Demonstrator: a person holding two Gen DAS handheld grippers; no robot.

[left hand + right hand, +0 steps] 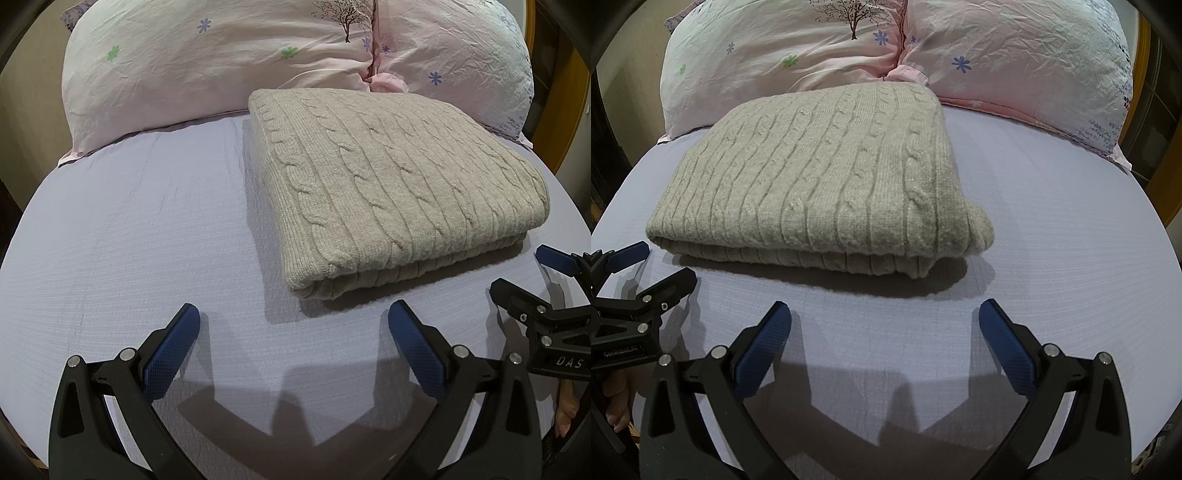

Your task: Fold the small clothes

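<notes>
A beige cable-knit sweater point(388, 184) lies folded into a thick rectangle on the pale lilac bed sheet point(129, 240); it also shows in the right wrist view point(820, 181). My left gripper point(293, 314) is open and empty, hovering over the sheet just in front of the sweater's near left corner. My right gripper point(884, 314) is open and empty, in front of the sweater's near right corner. Each gripper shows at the edge of the other's view, the right gripper point(524, 273) on the right and the left gripper point(665, 262) on the left, both apart from the sweater.
Two pink flowered pillows point(221, 59) point(1015, 55) lie behind the sweater at the head of the bed. Bare sheet lies left of the sweater in the left wrist view and right of it point(1052, 221) in the right wrist view. Wooden furniture point(565, 122) stands beyond the bed's right edge.
</notes>
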